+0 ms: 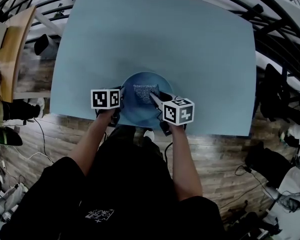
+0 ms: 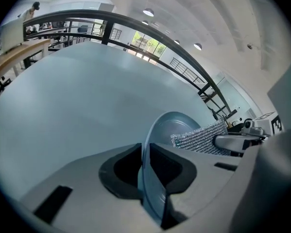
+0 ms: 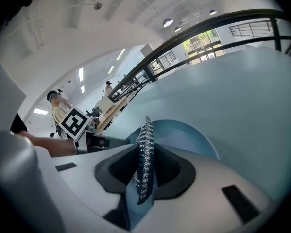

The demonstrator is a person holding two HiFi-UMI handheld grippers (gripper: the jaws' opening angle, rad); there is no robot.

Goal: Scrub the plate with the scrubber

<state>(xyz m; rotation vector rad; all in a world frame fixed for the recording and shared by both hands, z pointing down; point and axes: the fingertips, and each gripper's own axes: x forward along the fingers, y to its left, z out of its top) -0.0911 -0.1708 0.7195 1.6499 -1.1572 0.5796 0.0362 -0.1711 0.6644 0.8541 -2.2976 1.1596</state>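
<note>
My left hand-held gripper [image 2: 146,166] is nearly closed, its jaws clamped on the near-left rim of the plate [image 2: 177,125]. The plate sits at the near edge of the worktop [image 1: 160,39], and it seems tipped up rather than flat, though the head view is too small to be sure. My right hand-held gripper [image 3: 143,171] pinches the scrubber [image 3: 145,149] edge-on and holds it against the plate's inner face.
</note>
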